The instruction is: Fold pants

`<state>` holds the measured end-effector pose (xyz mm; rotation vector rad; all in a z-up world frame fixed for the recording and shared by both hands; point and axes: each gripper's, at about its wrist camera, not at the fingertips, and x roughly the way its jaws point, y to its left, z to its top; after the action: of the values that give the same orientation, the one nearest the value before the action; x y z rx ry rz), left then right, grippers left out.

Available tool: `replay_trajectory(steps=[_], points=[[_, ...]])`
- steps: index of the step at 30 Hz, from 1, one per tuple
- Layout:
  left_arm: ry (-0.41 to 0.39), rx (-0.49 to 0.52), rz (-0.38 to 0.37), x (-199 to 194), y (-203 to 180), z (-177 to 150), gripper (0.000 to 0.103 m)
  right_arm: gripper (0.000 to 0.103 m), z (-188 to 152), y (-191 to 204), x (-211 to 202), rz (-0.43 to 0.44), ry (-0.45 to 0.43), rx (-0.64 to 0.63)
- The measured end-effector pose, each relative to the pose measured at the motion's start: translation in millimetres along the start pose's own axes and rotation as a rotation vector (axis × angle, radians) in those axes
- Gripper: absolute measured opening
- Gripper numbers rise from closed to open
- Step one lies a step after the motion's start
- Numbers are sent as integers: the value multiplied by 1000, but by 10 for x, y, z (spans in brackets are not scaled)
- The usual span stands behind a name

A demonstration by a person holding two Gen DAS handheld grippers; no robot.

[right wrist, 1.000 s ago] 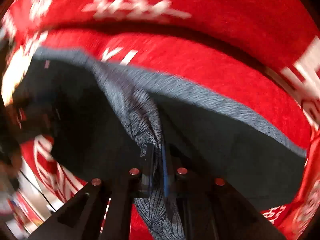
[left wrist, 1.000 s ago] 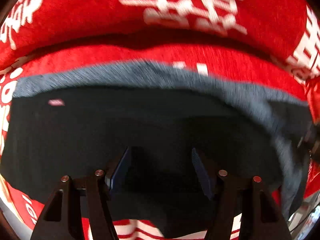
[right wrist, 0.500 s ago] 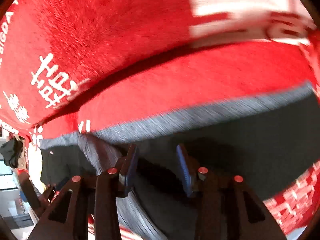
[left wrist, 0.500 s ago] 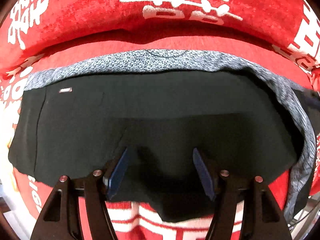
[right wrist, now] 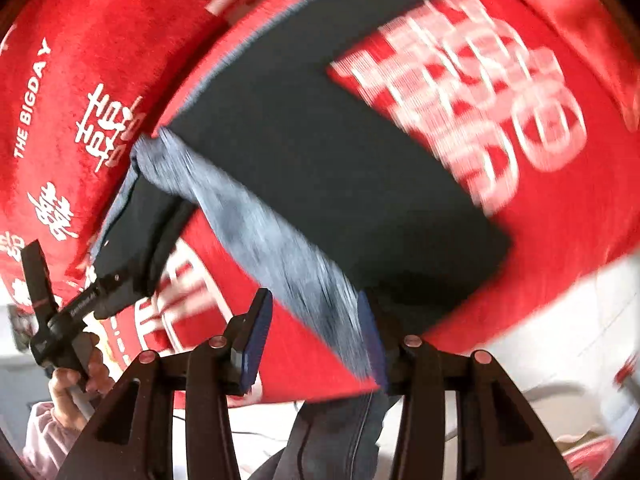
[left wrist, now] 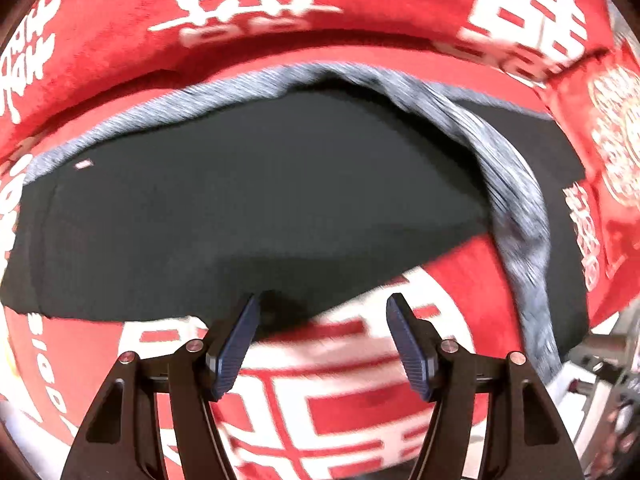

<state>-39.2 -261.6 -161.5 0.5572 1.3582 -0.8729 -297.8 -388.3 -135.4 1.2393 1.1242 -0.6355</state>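
Dark pants point(left wrist: 248, 208) with a grey speckled lining lie spread on a red cover with white characters point(left wrist: 320, 400). My left gripper point(left wrist: 322, 316) is open and empty at the pants' near edge. In the right wrist view the pants point(right wrist: 340, 168) lie slanted across the cover. A grey inside-out strip point(right wrist: 280, 248) runs from the folded part down between the jaws of my right gripper point(right wrist: 314, 312), which stands open. The left gripper point(right wrist: 80, 304) shows at the far left, in a hand.
A red cushion back point(left wrist: 240, 0) with white characters rises behind the pants. A red pillow point(left wrist: 616, 128) sits at the right. The cover's front edge point(right wrist: 520, 308) drops to a pale floor. A metal frame point(left wrist: 600, 368) shows at lower right.
Both grippers pulled back toward the near edge. The right gripper, shut on the grey fabric a second ago, opened and swung right. The left gripper stayed open and now sits off the pants.
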Motion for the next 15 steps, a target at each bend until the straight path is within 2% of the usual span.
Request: replay_trajectory(steps=[6, 10, 15], points=[[11, 37, -73, -6, -312, -141, 67, 48, -428, -318, 183, 29, 10, 60], [43, 69, -90, 128, -534, -159, 67, 48, -517, -400, 198, 88, -27, 67], [58, 64, -117, 265, -807, -104, 67, 48, -466, -327, 238, 173, -52, -24]])
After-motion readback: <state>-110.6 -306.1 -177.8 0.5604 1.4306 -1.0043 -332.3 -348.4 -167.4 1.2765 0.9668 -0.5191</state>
